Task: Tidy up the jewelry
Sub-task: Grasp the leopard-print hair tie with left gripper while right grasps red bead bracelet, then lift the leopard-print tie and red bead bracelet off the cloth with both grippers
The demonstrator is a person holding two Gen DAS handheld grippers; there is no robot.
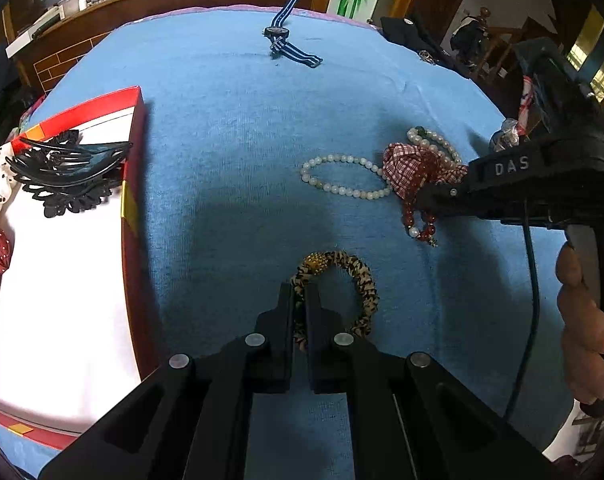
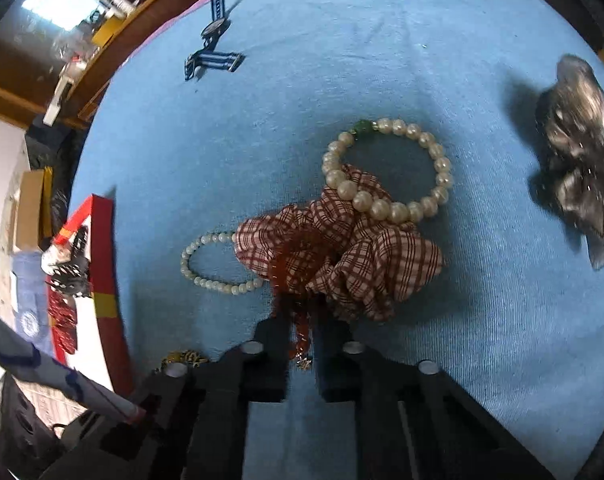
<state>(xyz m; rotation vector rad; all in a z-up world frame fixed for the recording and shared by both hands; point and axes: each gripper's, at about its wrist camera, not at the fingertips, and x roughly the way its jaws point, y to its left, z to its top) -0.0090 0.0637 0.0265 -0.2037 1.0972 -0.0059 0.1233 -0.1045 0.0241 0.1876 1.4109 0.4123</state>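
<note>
L gripper clamps leopard-print fabric scrunchie; R gripper pinches red glass-bead bracelet beside red-checked cloth scrunchie on blue cloth.

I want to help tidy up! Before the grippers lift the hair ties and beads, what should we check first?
1. Left gripper shut on the leopard scrunchie: ok.
2. Right gripper shut on the red bead bracelet: ok.
3. Red beads free of the plaid scrunchie: not ok, they run under it.
4. Big pearl bracelet off the plaid scrunchie: not ok, it rests on it.
5. Room in the red box: ok, white floor bare.
</note>
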